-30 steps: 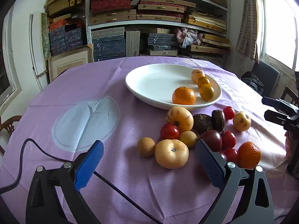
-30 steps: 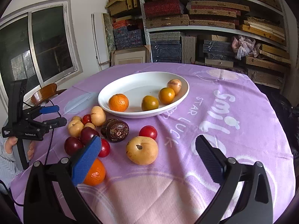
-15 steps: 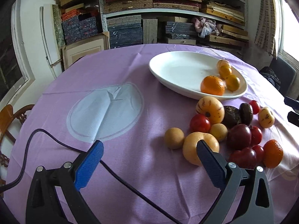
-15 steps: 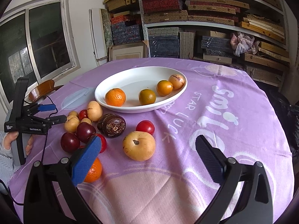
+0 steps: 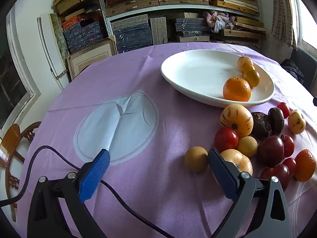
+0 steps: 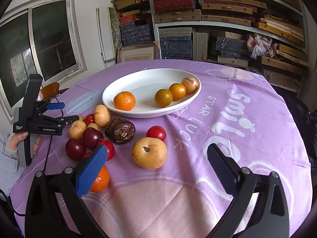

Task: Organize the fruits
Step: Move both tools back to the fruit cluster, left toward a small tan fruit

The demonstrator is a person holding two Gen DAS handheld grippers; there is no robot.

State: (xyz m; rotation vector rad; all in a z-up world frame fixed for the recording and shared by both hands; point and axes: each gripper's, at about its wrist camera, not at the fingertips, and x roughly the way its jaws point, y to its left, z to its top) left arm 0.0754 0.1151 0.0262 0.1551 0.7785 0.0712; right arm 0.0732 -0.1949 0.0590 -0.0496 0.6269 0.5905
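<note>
The white plate (image 6: pixel 195 96) on the purple desk (image 6: pixel 247 158) holds 4 fruits. The rest sit in a pile beside it. Both claws are wide and hold nothing. The left claw (image 5: pixel 158 170) is near the small tan fruit (image 5: pixel 196 159). The right claw (image 6: pixel 156 158) faces the big yellow fruit (image 6: pixel 149 152). It looks round, smooth and a bit heavy, so grab its fat middle. The red tomato (image 6: pixel 156 133) touches it behind and may roll.

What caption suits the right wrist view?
Open right gripper hovers over loose fruit beside a white bowl holding four.
</note>
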